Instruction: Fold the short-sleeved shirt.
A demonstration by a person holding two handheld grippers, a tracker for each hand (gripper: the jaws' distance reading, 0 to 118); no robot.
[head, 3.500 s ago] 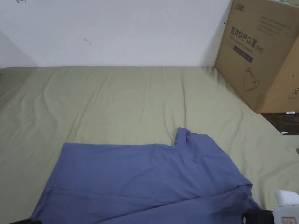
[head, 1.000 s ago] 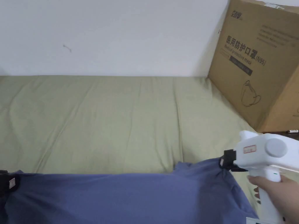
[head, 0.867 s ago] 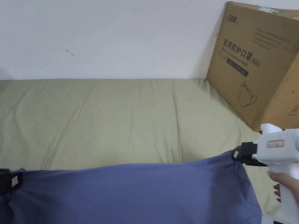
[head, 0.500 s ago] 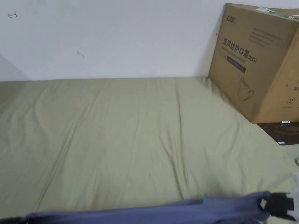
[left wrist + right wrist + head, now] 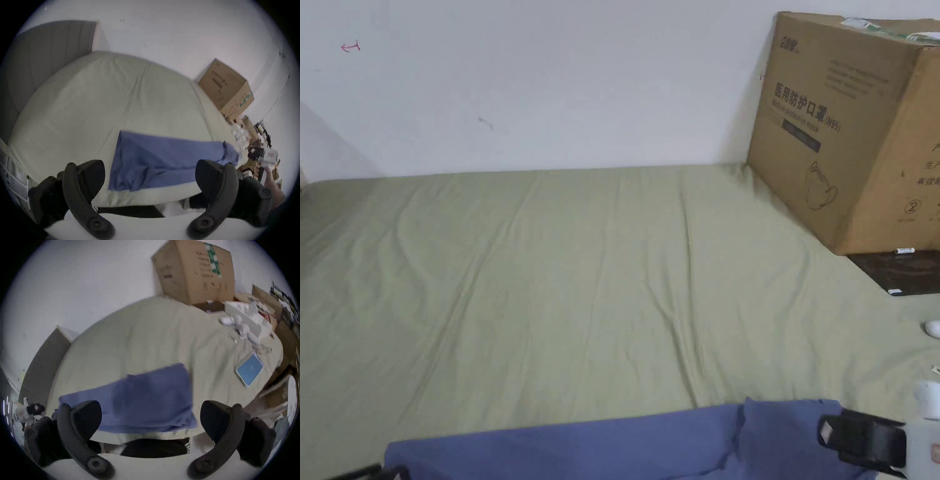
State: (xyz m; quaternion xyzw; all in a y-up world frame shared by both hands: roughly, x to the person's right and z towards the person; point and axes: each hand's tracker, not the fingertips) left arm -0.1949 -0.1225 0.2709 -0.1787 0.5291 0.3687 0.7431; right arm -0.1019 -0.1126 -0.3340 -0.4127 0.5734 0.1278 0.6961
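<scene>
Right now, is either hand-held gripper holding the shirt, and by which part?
Nothing is held. The left hand-held gripper and right hand-held gripper both stand open, with the blue shirt lying folded on the green bed sheet beyond them.

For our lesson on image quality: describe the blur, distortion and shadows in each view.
Head view: sharp, soft light, the cardboard box shadows the wall. Left gripper view: fisheye bends the bed, corners dark. Right gripper view: same distortion, motion blur smears the blue shirt.
</scene>
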